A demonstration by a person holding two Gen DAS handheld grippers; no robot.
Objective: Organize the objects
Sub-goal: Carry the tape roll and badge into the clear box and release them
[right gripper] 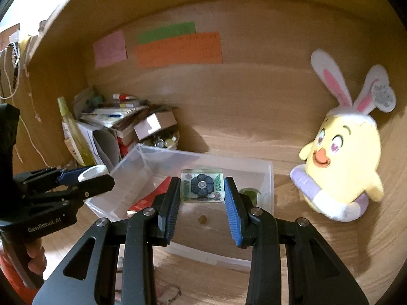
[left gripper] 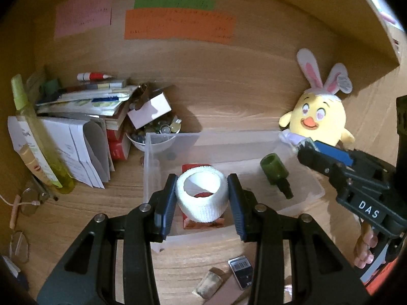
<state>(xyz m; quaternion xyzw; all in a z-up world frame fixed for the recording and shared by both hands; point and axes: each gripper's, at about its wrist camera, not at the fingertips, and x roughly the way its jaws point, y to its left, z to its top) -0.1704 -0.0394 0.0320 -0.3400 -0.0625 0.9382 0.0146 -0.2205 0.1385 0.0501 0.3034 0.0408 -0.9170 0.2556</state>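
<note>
Both grippers carry something above the clear bin (left gripper: 152, 167): the left gripper (left gripper: 202, 198) pinches a white bandage roll (left gripper: 201, 195) between its blue pads, and the right gripper (right gripper: 202, 190) clamps a small flower-printed block (right gripper: 202, 185). Partly done, by the look of it: a red box (left gripper: 195, 167) and a dark green bottle (left gripper: 276, 175) already lie inside. Near the desk's front edge, a barcoded item (left gripper: 241, 272) and a cork-like piece (left gripper: 208, 283) remain outside.
</note>
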